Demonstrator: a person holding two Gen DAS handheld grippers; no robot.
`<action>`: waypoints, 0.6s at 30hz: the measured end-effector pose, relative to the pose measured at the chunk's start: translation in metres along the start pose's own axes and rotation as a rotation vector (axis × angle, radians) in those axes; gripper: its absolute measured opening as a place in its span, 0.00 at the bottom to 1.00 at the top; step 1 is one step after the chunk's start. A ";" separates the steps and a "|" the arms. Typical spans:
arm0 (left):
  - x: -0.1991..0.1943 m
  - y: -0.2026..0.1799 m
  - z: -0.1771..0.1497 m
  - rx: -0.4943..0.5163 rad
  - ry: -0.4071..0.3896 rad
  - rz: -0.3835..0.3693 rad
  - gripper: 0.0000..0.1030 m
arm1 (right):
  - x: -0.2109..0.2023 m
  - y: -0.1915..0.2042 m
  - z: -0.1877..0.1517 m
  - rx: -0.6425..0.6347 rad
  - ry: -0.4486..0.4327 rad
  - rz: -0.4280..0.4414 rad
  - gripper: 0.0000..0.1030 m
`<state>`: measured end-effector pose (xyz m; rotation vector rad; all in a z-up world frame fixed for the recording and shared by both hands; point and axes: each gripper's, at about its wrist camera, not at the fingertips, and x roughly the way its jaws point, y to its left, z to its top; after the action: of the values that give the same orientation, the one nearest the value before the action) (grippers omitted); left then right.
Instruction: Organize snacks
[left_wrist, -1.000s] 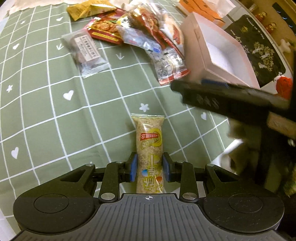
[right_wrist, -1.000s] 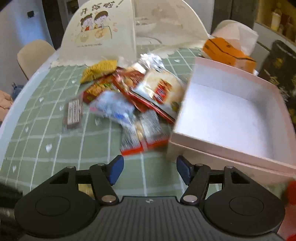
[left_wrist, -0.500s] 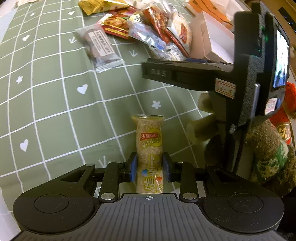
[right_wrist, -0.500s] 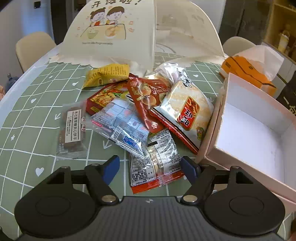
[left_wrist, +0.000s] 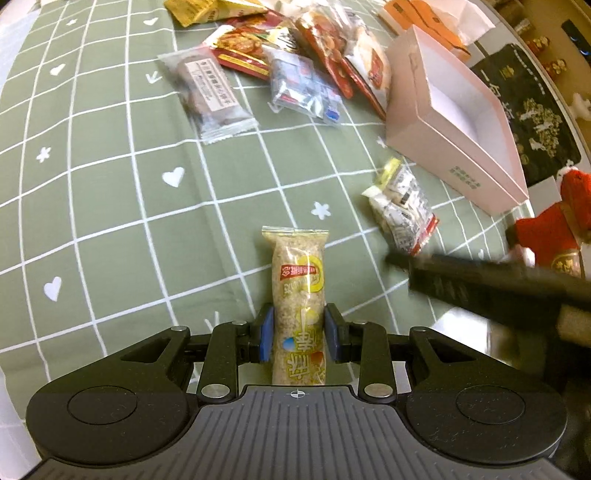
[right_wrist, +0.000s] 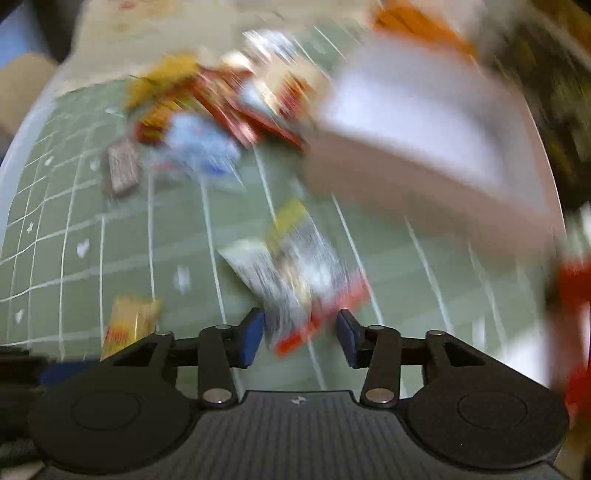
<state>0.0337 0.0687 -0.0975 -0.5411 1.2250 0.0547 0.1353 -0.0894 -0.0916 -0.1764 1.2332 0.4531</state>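
My left gripper (left_wrist: 298, 328) is shut on a long rice-crisp bar (left_wrist: 298, 273) in a clear and yellow wrapper, held over the green checked cloth (left_wrist: 110, 206). A white and red snack packet (right_wrist: 295, 280) lies between the fingers of my right gripper (right_wrist: 301, 328), whose jaws are closing. The left pad is at the packet's edge and a strip of cloth shows beside the right pad. That view is heavily blurred. In the left wrist view the same packet (left_wrist: 402, 210) lies just in front of the open pink box (left_wrist: 454, 147).
A pile of snack packets (left_wrist: 306, 62) lies at the far side, with a brown biscuit pack (left_wrist: 208, 96) to its left. An orange tissue pack (left_wrist: 424, 22) sits behind the box. A red plush toy (left_wrist: 546, 236) is at the right edge.
The right gripper swung towards the near table edge and its jaws narrowed. The white and red packet came out of the pile with it. The left gripper kept its hold.
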 end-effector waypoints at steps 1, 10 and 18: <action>0.001 -0.001 0.000 0.009 0.005 -0.002 0.32 | -0.003 -0.003 -0.007 0.012 0.016 0.012 0.55; 0.013 -0.038 -0.002 0.136 0.041 0.032 0.32 | -0.013 -0.037 -0.038 0.031 0.057 -0.034 0.61; 0.027 -0.071 0.000 0.237 0.070 0.042 0.32 | -0.015 -0.054 -0.042 0.066 0.042 -0.041 0.69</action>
<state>0.0666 0.0002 -0.0954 -0.3125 1.2908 -0.0736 0.1184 -0.1573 -0.0975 -0.1552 1.2816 0.3746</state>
